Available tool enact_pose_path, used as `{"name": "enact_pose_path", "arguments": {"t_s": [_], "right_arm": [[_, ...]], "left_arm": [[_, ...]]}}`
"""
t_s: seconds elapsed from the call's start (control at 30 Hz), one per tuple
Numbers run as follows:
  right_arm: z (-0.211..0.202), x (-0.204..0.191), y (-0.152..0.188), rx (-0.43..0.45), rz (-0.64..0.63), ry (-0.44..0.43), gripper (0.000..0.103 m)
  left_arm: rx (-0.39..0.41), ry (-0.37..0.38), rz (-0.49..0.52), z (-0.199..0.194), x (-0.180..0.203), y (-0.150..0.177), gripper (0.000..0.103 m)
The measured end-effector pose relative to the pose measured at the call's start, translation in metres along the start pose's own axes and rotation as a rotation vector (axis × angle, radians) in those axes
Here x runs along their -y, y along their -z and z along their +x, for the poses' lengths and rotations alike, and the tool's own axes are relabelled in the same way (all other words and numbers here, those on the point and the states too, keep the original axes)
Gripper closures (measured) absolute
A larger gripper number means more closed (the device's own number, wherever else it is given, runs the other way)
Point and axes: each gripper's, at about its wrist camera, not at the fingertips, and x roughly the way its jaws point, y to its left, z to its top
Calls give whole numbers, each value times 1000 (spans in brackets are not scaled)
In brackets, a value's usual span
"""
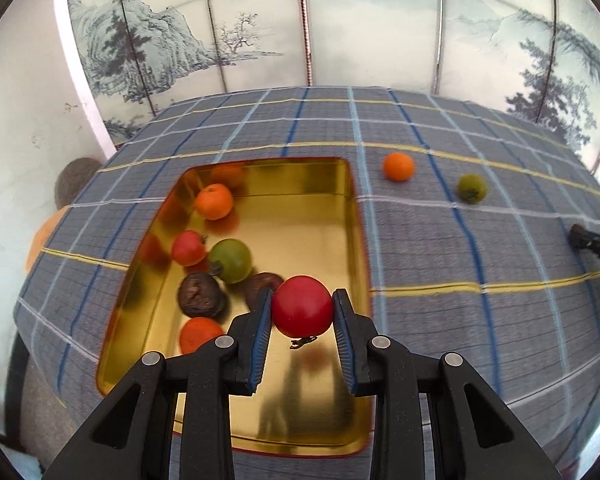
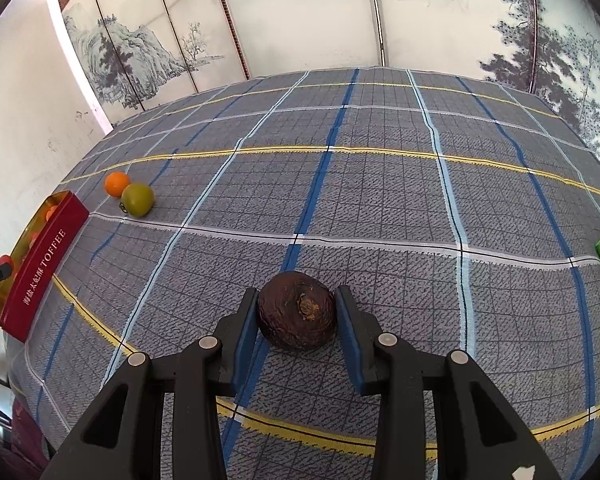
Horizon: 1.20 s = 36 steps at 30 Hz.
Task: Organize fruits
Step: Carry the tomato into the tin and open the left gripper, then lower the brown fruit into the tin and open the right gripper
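L gripper (image 1: pixel 302 312) jaws clamped on red tomato (image 1: pixel 302 306) over gold tin (image 1: pixel 352 216). R gripper (image 2: pixel 297 316) jaws flank brown fruit (image 2: pixel 297 315) on worktop, contact unclear

The tin (image 1: pixel 352 216) is shiny gold metal inside, basically a mirror. The tablecloth (image 2: pixel 380 208) is woven checked fabric, matt and a bit coarse. The red tomato (image 1: pixel 302 306) is smooth and glossy, while the brown fruit (image 2: pixel 297 315) looks wrinkled and dull.
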Motion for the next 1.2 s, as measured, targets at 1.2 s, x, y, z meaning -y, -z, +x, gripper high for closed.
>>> {"name": "enact_pose_path", "arguments": {"t_s": [1.2], "right_arm": [[-51, -164, -46, 117, -203, -243, 69]], "left_arm": [[-7, -108, -30, -3, -43, 20, 38]]}}
